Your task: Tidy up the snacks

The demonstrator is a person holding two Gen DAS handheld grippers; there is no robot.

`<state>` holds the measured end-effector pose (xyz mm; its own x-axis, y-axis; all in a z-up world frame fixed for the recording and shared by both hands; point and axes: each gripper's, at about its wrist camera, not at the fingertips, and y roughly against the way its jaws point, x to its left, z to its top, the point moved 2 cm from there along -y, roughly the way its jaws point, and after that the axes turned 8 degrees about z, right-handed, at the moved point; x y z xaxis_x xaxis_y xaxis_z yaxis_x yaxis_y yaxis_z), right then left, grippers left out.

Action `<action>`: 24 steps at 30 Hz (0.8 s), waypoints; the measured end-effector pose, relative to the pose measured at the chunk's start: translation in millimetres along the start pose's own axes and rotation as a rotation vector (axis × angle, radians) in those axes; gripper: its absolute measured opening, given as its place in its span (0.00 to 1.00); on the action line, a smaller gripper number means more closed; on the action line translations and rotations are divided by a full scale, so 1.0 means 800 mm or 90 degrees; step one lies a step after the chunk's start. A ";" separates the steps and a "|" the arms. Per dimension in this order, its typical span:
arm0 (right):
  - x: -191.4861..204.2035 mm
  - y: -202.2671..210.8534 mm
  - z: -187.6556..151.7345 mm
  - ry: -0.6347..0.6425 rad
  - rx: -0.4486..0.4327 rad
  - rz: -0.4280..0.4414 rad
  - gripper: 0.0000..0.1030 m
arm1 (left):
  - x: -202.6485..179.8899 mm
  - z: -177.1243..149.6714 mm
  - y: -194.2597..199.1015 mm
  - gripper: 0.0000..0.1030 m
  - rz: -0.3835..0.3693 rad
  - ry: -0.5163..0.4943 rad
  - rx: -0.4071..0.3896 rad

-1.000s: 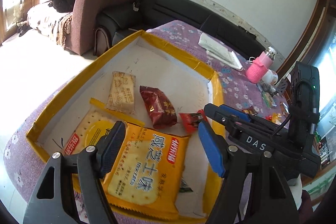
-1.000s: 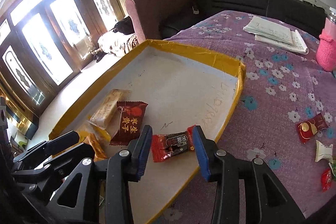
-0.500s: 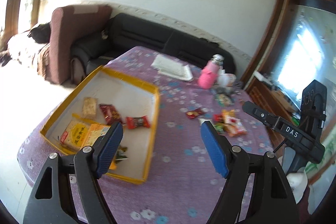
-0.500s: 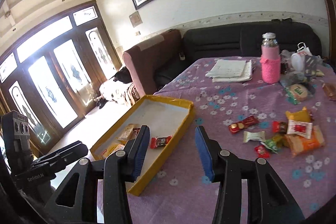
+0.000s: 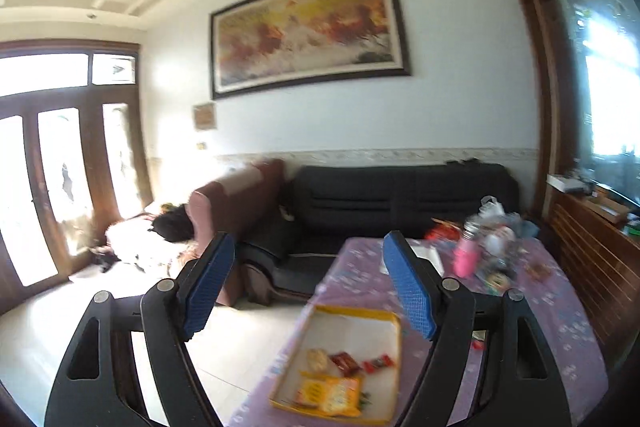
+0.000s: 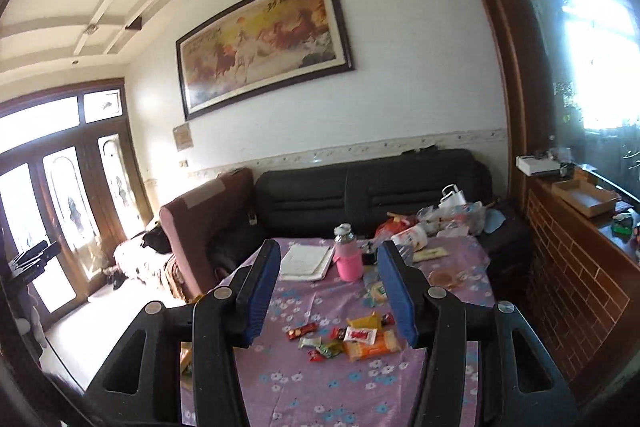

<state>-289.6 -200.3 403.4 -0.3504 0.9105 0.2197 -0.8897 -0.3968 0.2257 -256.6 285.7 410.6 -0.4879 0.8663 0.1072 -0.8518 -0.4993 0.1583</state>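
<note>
A yellow-rimmed box [image 5: 394,323] lies on the purple flowered table [image 5: 560,327], far below my left gripper [image 5: 308,287]. It holds a yellow cracker pack [image 5: 328,393], a dark red snack [image 5: 345,363], a small red snack [image 5: 376,363] and a pale biscuit pack [image 5: 317,359]. The left gripper is open and empty, raised high. My right gripper [image 6: 328,291] is open and empty, high above a loose pile of snacks [image 6: 352,339] on the table [image 6: 440,379].
A pink bottle [image 6: 347,259], a notebook [image 6: 306,261] and bags and clutter [image 6: 440,219] stand at the table's far end. A black sofa [image 6: 360,195] and a maroon armchair [image 6: 204,219] lie beyond. A brick-patterned cabinet [image 6: 572,291] is at the right.
Both grippers have risen and pulled far back from the box, tilting up toward the room. The small red snack the right gripper hovered around stays in the box. Both jaws stay open.
</note>
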 end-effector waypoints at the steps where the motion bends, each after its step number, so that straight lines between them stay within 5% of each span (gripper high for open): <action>1: -0.010 0.021 0.025 -0.012 -0.019 -0.015 0.52 | 0.009 0.014 -0.003 0.76 0.037 0.003 -0.013; 4: -0.034 0.056 0.083 -0.036 -0.050 -0.044 0.54 | 0.029 0.047 -0.015 0.81 0.183 -0.013 -0.065; 7: -0.052 0.066 0.109 -0.046 -0.059 -0.074 0.65 | 0.026 0.043 -0.037 0.85 0.214 -0.034 -0.076; 12: -0.066 -0.003 0.056 -0.038 -0.018 -0.072 0.74 | -0.054 -0.024 -0.095 0.87 -0.003 -0.040 0.014; 19: -0.063 -0.206 -0.165 -0.071 0.159 -0.002 0.74 | -0.190 -0.139 -0.156 0.87 -0.287 0.001 0.146; 24: -0.072 -0.311 -0.287 -0.144 0.257 0.074 0.74 | -0.273 -0.199 -0.201 0.86 -0.408 0.032 0.255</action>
<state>-115.0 -127.1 116.9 -0.3290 0.8266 0.4566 -0.6473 -0.5495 0.5283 -43.5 178.6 205.8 0.0630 0.9835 -0.1693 -0.8423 0.1434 0.5196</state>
